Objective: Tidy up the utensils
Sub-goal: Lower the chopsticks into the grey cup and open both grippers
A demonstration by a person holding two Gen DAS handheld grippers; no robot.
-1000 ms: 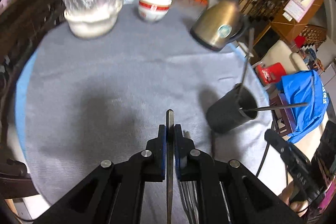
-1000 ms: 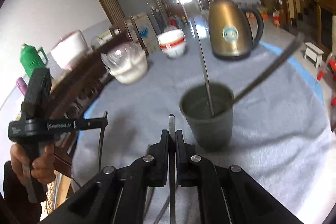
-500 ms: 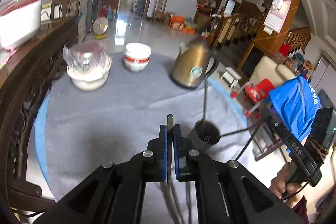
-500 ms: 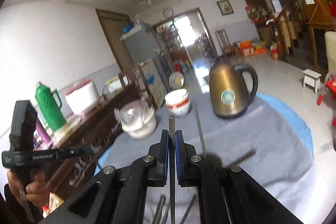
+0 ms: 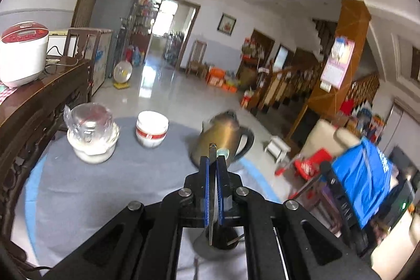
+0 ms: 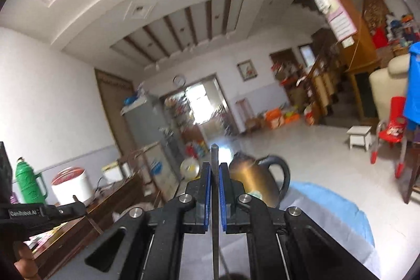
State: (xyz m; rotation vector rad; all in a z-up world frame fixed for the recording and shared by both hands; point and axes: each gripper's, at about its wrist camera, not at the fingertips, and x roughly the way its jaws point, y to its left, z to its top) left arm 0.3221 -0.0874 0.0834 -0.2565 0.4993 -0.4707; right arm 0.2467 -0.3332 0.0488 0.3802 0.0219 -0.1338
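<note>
We hold a thin utensil [image 5: 212, 201] pinched in the left tool [image 5: 212, 162], its long axis upright. The dark cup [image 5: 218, 243] sits directly below on the table [image 5: 78, 180]. Our right tool [image 6: 215, 169] likewise clamps a slim upright utensil [image 6: 215, 214].

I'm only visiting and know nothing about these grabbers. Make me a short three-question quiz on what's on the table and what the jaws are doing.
1. True or false: the left gripper has its jaws shut on a thin metal utensil.
2. Which sits between the wrapped bowl and the kettle: A) a green flask, B) a white bowl with a red band, C) a rice cooker?
3. Fill in: the right gripper is shut on a thin metal ____.

Key: 1 true; 2 B; 3 utensil.
</note>
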